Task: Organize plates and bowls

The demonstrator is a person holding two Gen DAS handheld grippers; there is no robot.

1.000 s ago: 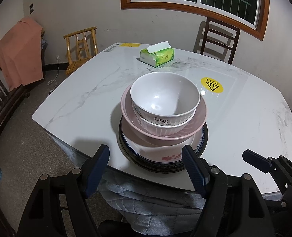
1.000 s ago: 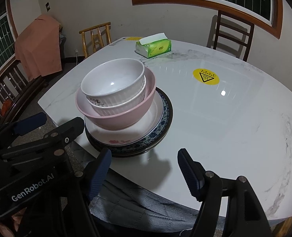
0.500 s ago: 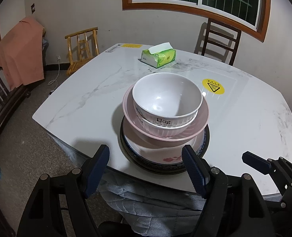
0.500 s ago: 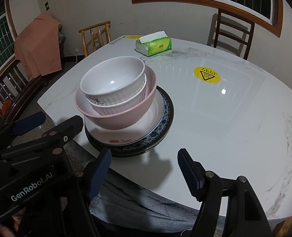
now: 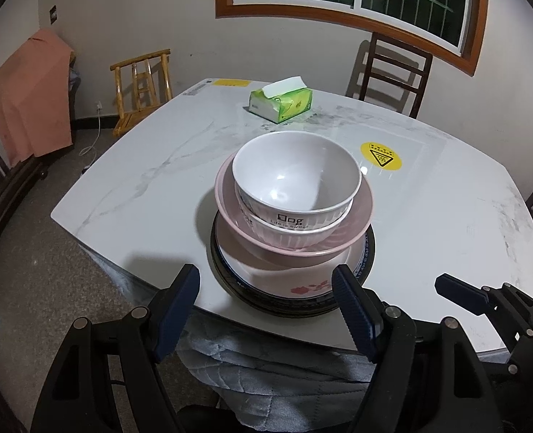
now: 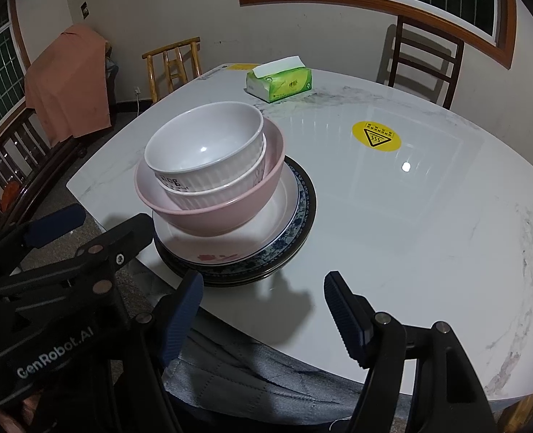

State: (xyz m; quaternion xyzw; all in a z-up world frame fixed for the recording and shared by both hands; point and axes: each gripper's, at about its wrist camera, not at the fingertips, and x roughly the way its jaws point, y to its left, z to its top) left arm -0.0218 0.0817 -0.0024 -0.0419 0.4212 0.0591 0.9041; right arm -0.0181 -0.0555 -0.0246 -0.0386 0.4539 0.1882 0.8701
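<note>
A stack stands near the front edge of the white marble table (image 5: 151, 166). On top is a white ribbed bowl (image 5: 295, 176) (image 6: 205, 148), nested in a second white bowl, inside a wide pink bowl (image 5: 353, 231) (image 6: 212, 216). Under them lie a white floral plate (image 5: 295, 285) (image 6: 223, 252) and a blue-rimmed plate (image 6: 302, 216). My left gripper (image 5: 266, 310) is open and empty, just short of the stack's front. My right gripper (image 6: 263, 306) is open and empty, to the right of the stack. The left gripper's fingers (image 6: 57, 220) show at the left in the right wrist view.
A green tissue box (image 5: 281, 103) sits at the table's far side. A yellow warning sticker (image 5: 381, 155) is right of the stack. Chairs stand behind the table, a bamboo one (image 5: 143, 86) at left and a dark one (image 5: 393, 72) at right. An orange cloth (image 5: 28, 93) hangs at left.
Both grippers have drifted very slightly; the stack sits a touch further right in the left wrist view. Nothing was taken hold of or let go.
</note>
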